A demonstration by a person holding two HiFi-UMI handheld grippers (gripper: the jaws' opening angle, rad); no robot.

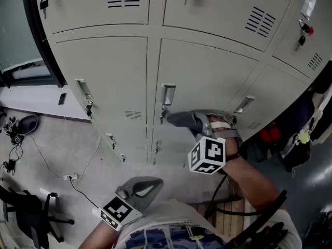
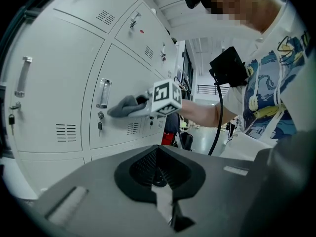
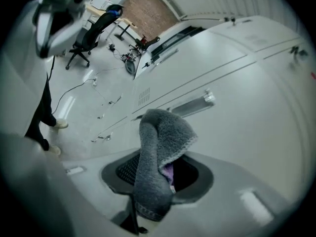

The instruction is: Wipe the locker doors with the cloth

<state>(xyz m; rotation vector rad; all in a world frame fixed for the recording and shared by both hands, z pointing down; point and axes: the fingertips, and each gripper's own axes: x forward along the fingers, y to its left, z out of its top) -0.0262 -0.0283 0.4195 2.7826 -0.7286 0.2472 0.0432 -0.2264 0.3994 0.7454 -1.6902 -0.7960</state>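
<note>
The right tongs (image 1: 199,122) are clamped on the grey cloth (image 1: 182,119), which folds out from between their jaws and is held at the middle locker door (image 1: 207,77), just beside its handle (image 1: 167,94). It seems to press on the panel, though the contact itself is hard to make out. The left tongs (image 1: 148,185) hang low near the person, closed on nothing. No door shows streaks or damp, so I judge that wiping is under way on this door, with the neighbouring doors (image 1: 104,77) probably left to do.
</note>
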